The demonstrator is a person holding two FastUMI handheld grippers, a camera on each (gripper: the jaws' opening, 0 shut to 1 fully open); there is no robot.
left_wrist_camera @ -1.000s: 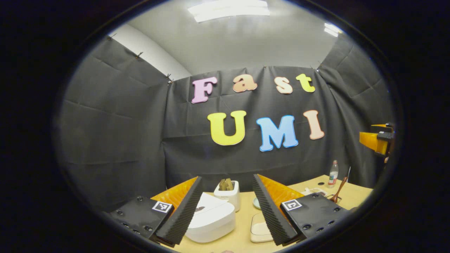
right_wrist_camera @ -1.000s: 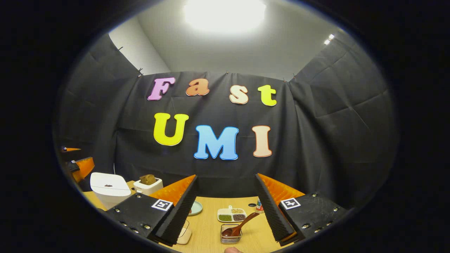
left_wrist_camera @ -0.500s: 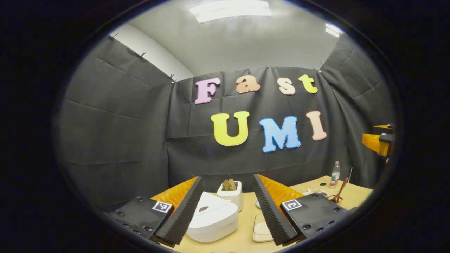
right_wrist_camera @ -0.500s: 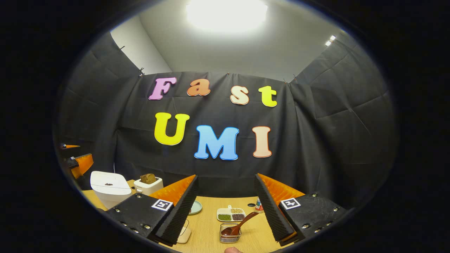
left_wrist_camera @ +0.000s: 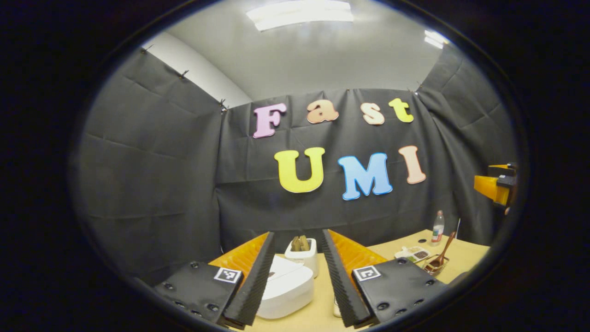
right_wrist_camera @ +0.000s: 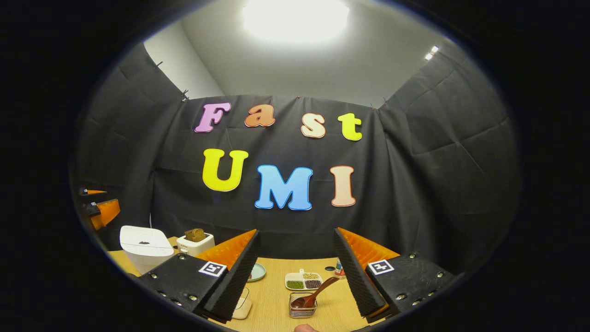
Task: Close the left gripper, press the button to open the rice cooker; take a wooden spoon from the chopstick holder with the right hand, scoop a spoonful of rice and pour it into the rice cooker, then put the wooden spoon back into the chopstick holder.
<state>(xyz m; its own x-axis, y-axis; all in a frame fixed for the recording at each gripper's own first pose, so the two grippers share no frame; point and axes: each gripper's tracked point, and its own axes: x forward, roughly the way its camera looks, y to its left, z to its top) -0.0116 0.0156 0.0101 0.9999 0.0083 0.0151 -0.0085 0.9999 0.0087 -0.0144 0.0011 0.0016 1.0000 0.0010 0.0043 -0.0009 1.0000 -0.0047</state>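
The white rice cooker (left_wrist_camera: 286,286) stands with its lid down on the wooden table, just beyond my left gripper (left_wrist_camera: 297,233), whose jaws are narrowed but still apart with nothing between them. In the right gripper view the cooker (right_wrist_camera: 145,246) is at far left. A brown wooden spoon (right_wrist_camera: 315,295) leans in a small clear holder (right_wrist_camera: 302,311) straight ahead of my right gripper (right_wrist_camera: 297,231), which is open and empty. The spoon (left_wrist_camera: 442,253) also shows at the right of the left gripper view.
A white pot holding brown pieces (left_wrist_camera: 302,253) stands behind the cooker. On the table (right_wrist_camera: 272,299) are a divided dish of grains (right_wrist_camera: 303,281), a green plate (right_wrist_camera: 256,272), a shallow cream dish (right_wrist_camera: 242,306) and a small bottle (left_wrist_camera: 437,227).
My left gripper's jaws have come closer together and it has shifted slightly relative to the cooker. The right gripper has held still.
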